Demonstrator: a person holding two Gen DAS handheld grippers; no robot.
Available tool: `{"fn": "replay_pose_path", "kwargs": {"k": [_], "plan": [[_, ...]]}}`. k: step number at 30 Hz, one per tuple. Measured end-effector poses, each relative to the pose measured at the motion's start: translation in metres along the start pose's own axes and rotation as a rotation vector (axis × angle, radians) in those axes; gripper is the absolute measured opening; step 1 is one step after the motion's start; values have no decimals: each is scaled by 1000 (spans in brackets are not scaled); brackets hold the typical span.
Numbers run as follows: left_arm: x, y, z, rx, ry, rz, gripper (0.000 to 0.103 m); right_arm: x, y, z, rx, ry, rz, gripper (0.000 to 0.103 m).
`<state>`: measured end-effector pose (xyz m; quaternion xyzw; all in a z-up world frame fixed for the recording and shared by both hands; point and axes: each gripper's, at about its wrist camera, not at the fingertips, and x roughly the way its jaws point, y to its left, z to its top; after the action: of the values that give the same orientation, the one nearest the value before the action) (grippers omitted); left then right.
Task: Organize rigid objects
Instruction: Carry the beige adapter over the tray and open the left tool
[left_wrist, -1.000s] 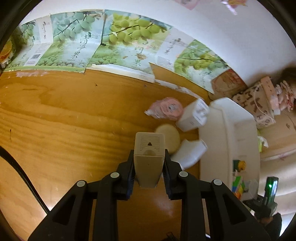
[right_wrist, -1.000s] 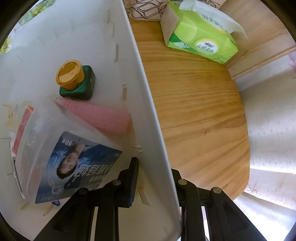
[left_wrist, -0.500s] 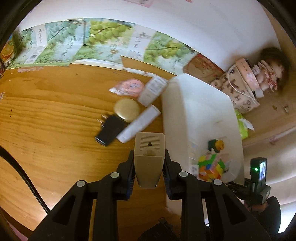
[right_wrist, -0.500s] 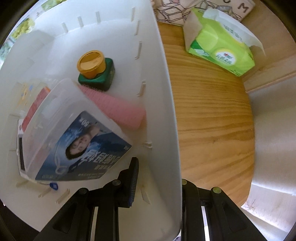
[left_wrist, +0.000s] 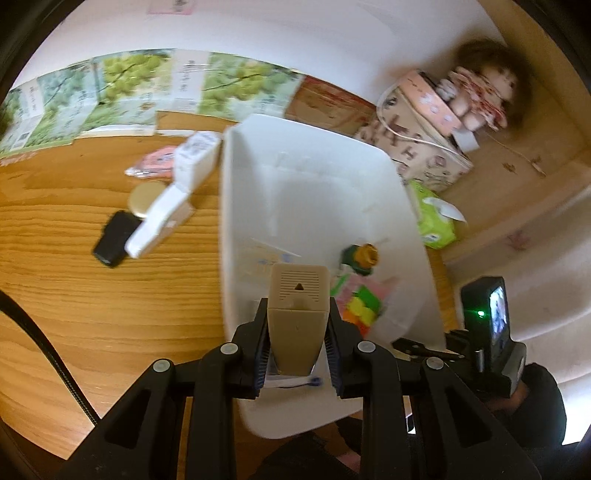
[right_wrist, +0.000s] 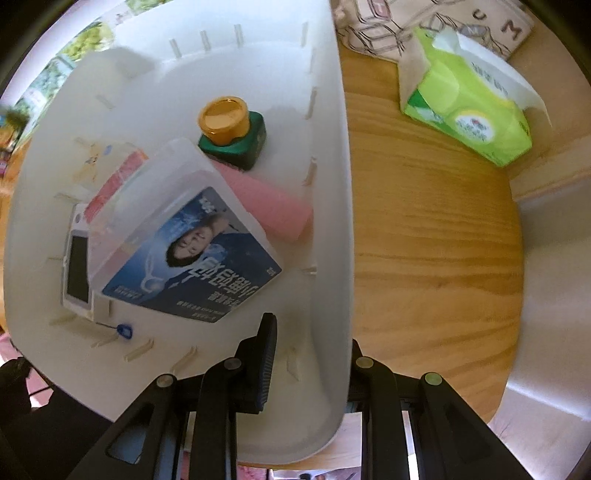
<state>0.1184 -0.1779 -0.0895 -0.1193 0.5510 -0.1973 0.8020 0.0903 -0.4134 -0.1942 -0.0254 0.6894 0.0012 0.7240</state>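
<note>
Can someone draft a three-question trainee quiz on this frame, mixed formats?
1. True or false: the left gripper holds a tan plastic block.
2. What do the right gripper fingers clamp? A) green tissue pack B) white plastic bin wall C) pink foam block
3. Fill in: the green bottle with the orange cap stands inside the ____.

Key: 1 true. 2 B, the white plastic bin wall. 3 bin.
</note>
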Motion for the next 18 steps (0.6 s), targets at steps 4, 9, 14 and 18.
{"fn": "replay_pose_path", "kwargs": {"k": [4,9,14,18], "plan": [[4,-20,-5,18,-10,-13,29,-5,-1,-4,-49,-9,14,24],[11,-38,-9,8,-27,-22,29,-9,4,3,-120,-19,22,24],[19,-48,-11,-16,-33,-31,29,-19,6,5,-170,-33,22,24],[26,-58,-11,-25,-32,-44,40,-23,-3,4,-178,-40,22,24]]}}
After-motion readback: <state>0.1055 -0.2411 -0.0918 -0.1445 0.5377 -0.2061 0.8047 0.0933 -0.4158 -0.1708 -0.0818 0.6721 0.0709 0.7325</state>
